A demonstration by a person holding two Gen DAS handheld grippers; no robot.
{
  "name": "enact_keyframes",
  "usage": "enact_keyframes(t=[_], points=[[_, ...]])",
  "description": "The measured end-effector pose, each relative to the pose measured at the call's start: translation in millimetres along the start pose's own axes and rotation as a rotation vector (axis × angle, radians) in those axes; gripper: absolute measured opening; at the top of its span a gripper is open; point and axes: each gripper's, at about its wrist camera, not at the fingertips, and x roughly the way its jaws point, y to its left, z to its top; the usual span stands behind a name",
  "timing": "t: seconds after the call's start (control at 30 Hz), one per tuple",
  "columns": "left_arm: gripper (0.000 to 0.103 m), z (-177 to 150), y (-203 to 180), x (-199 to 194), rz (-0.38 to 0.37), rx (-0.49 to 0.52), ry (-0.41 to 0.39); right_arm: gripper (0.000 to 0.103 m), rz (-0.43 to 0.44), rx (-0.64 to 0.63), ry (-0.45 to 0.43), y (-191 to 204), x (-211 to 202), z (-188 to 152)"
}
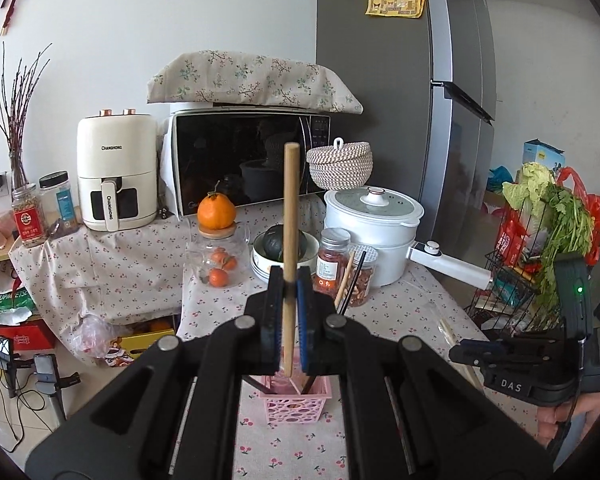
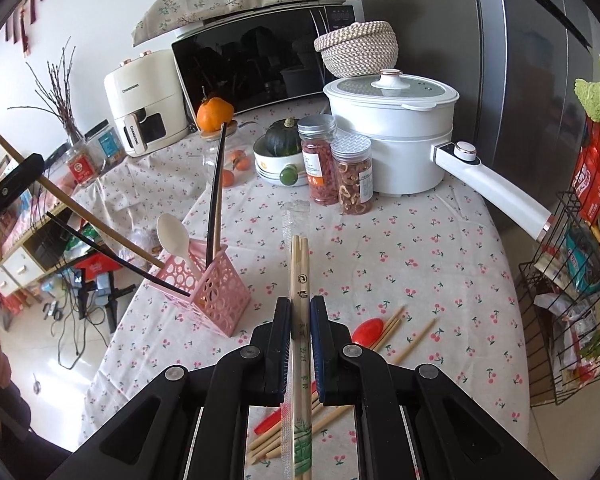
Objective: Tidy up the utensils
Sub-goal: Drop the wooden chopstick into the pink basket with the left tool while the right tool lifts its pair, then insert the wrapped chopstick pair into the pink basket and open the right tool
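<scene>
My left gripper (image 1: pixel 291 280) is shut on a wooden utensil handle (image 1: pixel 290 216) that stands upright, its lower end over the pink perforated holder (image 1: pixel 296 404). In the right wrist view the holder (image 2: pixel 216 292) contains a white spoon (image 2: pixel 174 236), dark chopsticks (image 2: pixel 216 184) and that wooden handle (image 2: pixel 80 216), held by the left gripper (image 2: pixel 12 184). My right gripper (image 2: pixel 300 308) is shut on a wrapped pair of bamboo chopsticks (image 2: pixel 300 280) above the table. A red spoon (image 2: pixel 366 330) and loose wooden chopsticks (image 2: pixel 404 340) lie beneath it.
A cherry-print tablecloth (image 2: pixel 380 248) covers the table. At the back stand two spice jars (image 2: pixel 324 160), a white electric pot (image 2: pixel 396 132) with a long handle, a bowl with a squash (image 2: pixel 280 148), a fruit jar (image 2: pixel 220 136), a microwave (image 2: pixel 252 64) and an air fryer (image 2: pixel 144 104). A wire rack (image 2: pixel 572 280) stands right.
</scene>
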Motion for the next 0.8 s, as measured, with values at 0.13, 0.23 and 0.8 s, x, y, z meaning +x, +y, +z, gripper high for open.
enact_keyframes(t=[0.13, 0.23, 0.8], points=[[0.007, -8, -1, 23, 0.023, 0.0, 0.051, 0.01, -0.002, 0.004, -0.01, -2, -2, 1], [0.007, -14, -3, 38, 0.039, 0.007, 0.103, 0.01, 0.002, 0.004, -0.014, -2, -3, 1], [0.036, -12, 1, 3, -0.041, -0.029, 0.184, 0.01, 0.056, 0.038, -0.169, 12, -26, 11]])
